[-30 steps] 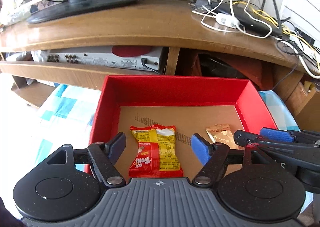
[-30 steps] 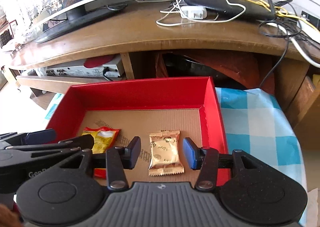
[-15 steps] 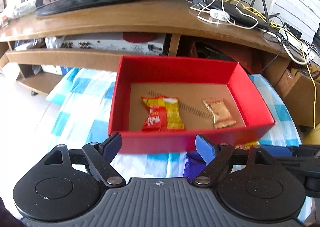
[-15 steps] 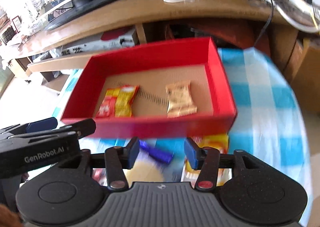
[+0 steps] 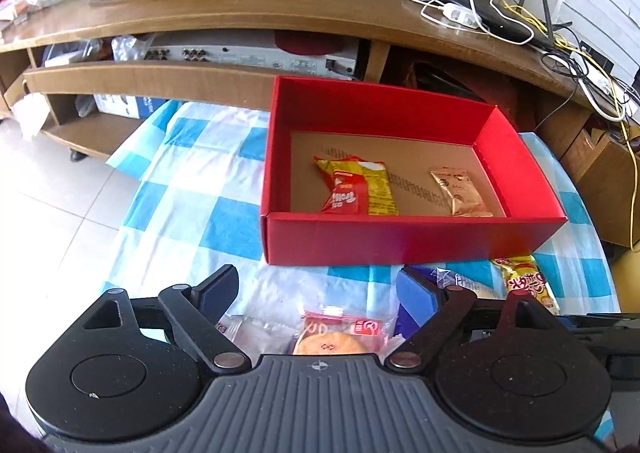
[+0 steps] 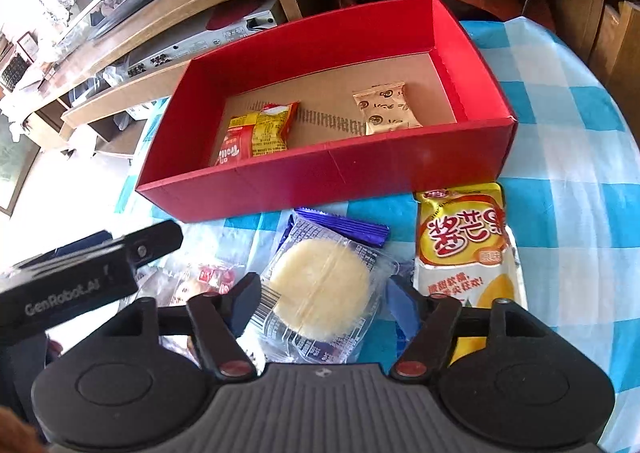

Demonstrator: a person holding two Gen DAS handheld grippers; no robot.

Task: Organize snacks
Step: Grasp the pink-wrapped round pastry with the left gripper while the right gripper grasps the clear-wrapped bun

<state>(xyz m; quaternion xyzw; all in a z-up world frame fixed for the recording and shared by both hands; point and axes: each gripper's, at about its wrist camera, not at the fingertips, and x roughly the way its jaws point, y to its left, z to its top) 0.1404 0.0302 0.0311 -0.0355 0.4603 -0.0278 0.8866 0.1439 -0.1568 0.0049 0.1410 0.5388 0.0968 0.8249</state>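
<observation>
A red box (image 5: 408, 239) (image 6: 328, 177) stands on the blue-checked cloth and holds a red-yellow snack pack (image 5: 354, 187) (image 6: 256, 131) and a gold packet (image 5: 460, 192) (image 6: 386, 109). My left gripper (image 5: 316, 293) is open over a wrapped orange pastry (image 5: 332, 339) in front of the box. My right gripper (image 6: 324, 293) is open around a clear-wrapped pale round cake (image 6: 320, 287) that lies on a purple wrapper (image 6: 344, 225). A yellow-orange bag (image 6: 468, 249) (image 5: 526, 283) lies to its right.
A wooden TV stand (image 5: 240, 13) with a monitor, a silver player and a router with cables stands behind the box. The tiled floor (image 5: 48, 193) drops away to the left of the cloth. The left gripper's body (image 6: 80, 277) shows at the left in the right wrist view.
Both grippers have pulled back out of the box, leaving the two snacks inside, and now hover open over the loose snacks in front of it.
</observation>
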